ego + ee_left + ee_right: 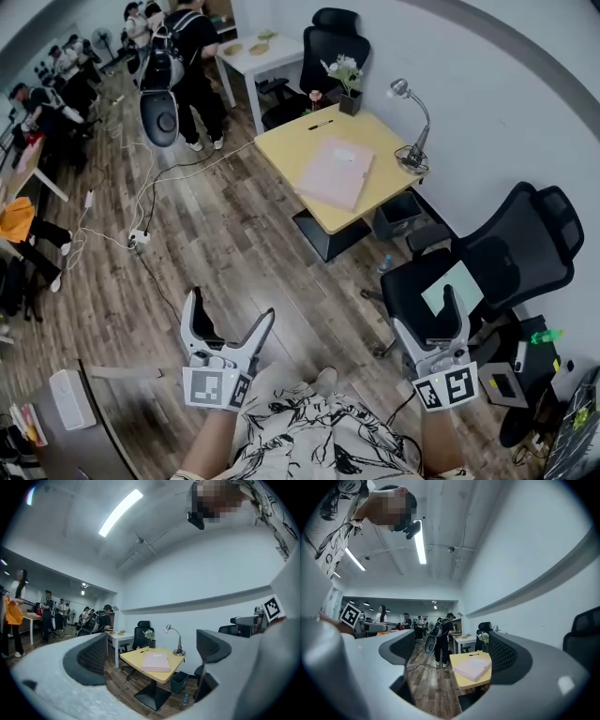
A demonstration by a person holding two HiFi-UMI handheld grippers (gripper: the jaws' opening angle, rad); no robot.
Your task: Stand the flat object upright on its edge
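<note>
A pink flat folder lies flat on the small yellow table across the room, well beyond both grippers. In the head view my left gripper and right gripper are held low in front of the person's body, above the wood floor. Both are open with nothing between the jaws. The left gripper view looks through its open gripper at the folder on the table. In the right gripper view the folder shows between the open gripper's fingers, far off.
On the table stand a desk lamp and a flower pot, with a pen lying near them. A black office chair with a green sheet is at the right. A bin stands under the table. Cables and a power strip lie on the floor. People stand at the far left.
</note>
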